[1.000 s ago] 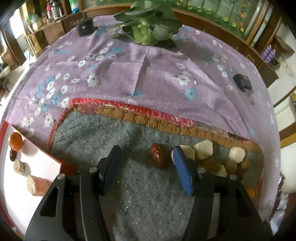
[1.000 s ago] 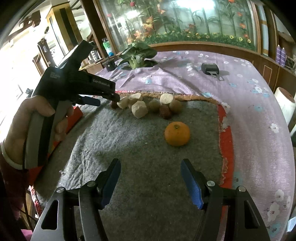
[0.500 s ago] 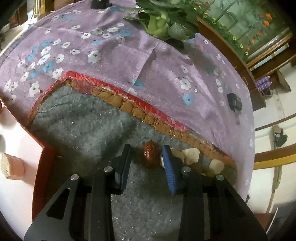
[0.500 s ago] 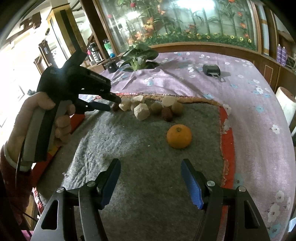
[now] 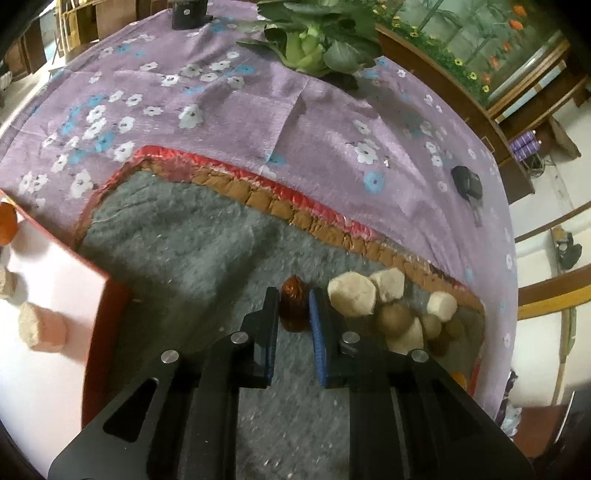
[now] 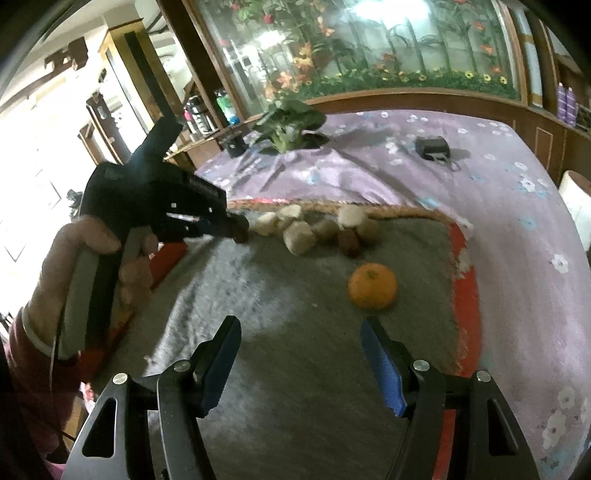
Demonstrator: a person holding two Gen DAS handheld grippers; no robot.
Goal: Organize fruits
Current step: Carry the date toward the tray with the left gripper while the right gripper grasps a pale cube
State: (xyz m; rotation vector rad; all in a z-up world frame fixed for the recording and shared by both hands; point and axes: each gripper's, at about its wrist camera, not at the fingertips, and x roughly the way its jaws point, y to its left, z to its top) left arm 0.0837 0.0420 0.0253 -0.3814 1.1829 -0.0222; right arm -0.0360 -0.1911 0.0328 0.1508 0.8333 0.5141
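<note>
My left gripper (image 5: 293, 301) is shut on a dark red date (image 5: 293, 308) at the left end of a pile of pale and brown fruits (image 5: 352, 297) on the grey mat (image 5: 177, 254). In the right wrist view the left gripper (image 6: 240, 229) holds the date beside that pile (image 6: 299, 232). An orange mandarin (image 6: 373, 286) lies alone on the mat. My right gripper (image 6: 299, 339) is open and empty, above the mat just in front of the mandarin.
A white tray with a red rim (image 5: 99, 321) at the left holds an orange fruit (image 5: 5, 223) and pale pieces (image 5: 42, 326). A leafy green vegetable (image 5: 317, 40), a black box (image 5: 186, 13) and a black key fob (image 5: 467, 181) lie on the purple flowered cloth (image 5: 221, 110).
My left gripper moved in around the red date and closed on it. My right gripper stayed open and nearly still.
</note>
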